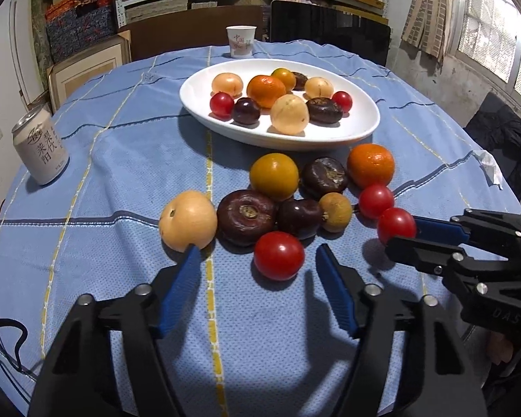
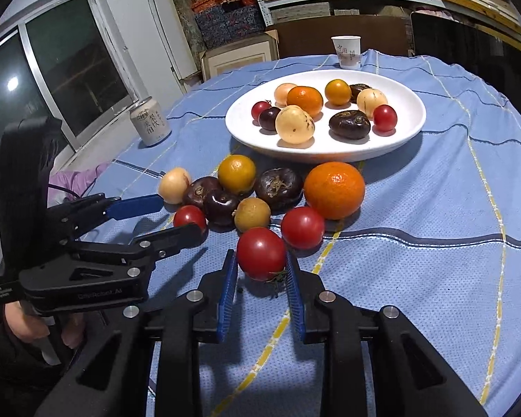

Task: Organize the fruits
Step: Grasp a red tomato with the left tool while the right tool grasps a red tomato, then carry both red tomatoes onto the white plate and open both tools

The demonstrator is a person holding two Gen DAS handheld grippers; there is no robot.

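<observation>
Right gripper point(image 2: 262, 271) clamped small red tomato point(image 2: 261, 258) at near edge of fruit cluster, short of white plate point(image 2: 410, 128). Left gripper point(image 1: 257, 253) half open, empty; another tomato point(image 1: 279, 255) just ahead between fingertips.

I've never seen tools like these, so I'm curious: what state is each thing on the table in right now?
Right gripper: fingers shut on a red tomato.
Left gripper: fingers open around another tomato, not touching.
Plate: holds fruit.
Can: upright, opened.
Cup: upright, contents unseen.
Loose fruit: clustered on cloth.
</observation>
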